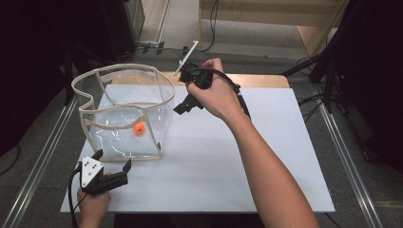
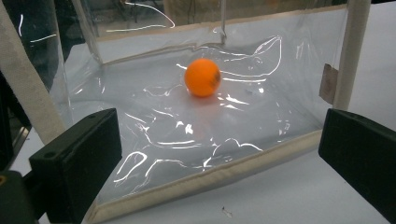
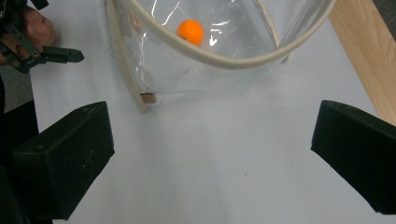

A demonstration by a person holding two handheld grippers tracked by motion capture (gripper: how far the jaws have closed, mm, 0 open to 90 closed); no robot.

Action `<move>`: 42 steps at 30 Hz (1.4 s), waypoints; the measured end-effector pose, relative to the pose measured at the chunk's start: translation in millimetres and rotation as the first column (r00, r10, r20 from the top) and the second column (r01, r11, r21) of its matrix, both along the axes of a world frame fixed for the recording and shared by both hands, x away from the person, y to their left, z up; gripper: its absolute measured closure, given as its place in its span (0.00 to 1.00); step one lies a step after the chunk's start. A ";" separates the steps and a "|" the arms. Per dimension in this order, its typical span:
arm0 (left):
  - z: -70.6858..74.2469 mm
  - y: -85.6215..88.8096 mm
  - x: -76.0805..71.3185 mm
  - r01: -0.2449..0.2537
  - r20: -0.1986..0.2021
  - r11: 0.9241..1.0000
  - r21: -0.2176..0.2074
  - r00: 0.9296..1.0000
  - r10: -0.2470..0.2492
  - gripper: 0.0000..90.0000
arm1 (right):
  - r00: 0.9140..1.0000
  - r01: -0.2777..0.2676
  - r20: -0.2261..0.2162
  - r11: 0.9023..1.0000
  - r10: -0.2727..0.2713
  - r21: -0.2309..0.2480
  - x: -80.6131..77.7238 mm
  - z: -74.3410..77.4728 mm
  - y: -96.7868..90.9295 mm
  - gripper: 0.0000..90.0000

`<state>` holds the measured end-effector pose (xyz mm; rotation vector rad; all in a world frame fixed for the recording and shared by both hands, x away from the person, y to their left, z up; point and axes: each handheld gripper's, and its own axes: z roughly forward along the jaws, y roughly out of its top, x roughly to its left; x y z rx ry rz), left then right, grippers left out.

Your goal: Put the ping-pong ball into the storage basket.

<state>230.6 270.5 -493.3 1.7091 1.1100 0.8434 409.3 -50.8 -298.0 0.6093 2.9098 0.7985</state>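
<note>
gaping wide, empty: right gripper [image 1: 183, 105] beside clear bag [image 1: 124, 111]; left gripper [image 1: 114, 166] likewise.

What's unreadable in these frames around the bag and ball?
- Dark mark on the orange ball: left gripper view, too small to read.
- Tag on the clear bag at its corner seam: left gripper view, blurred.
- Right claw: high view, the hand covers its body.
- Left claw: its holder's arm is cut by the high view's bottom edge.
</note>
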 end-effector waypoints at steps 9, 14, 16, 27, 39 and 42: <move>0.0 -0.2 -0.2 0.000 -0.002 1.000 0.000 1.000 0.000 0.00 | 1.000 -0.007 -0.006 1.000 0.007 -0.008 -7.7 -14.3 -2.9 0.00; -0.1 0.0 -0.1 0.000 -0.001 1.000 -0.004 1.000 0.000 0.00 | 1.000 -0.007 -0.011 1.000 0.007 -0.022 -12.2 -20.8 -2.9 0.00; -0.1 0.1 0.0 0.000 -0.001 1.000 -0.005 1.000 0.000 0.00 | 1.000 -0.011 -0.001 0.999 0.011 -0.033 -15.4 -23.3 -1.5 0.00; 0.0 0.2 -0.2 0.002 0.000 1.000 -0.003 1.000 -0.002 0.00 | 1.000 -0.010 0.004 0.999 0.010 -0.039 -23.1 -34.0 -2.9 0.00; 0.1 0.0 -0.5 0.001 -0.002 1.000 0.005 1.000 -0.001 0.00 | 1.000 -0.011 0.014 1.000 0.012 -0.029 -30.4 -44.1 -13.6 0.00; 0.1 0.1 -0.6 0.001 -0.002 1.000 0.005 1.000 -0.001 0.00 | 1.000 -0.012 0.019 1.000 0.012 -0.029 -32.3 -46.3 -16.2 0.00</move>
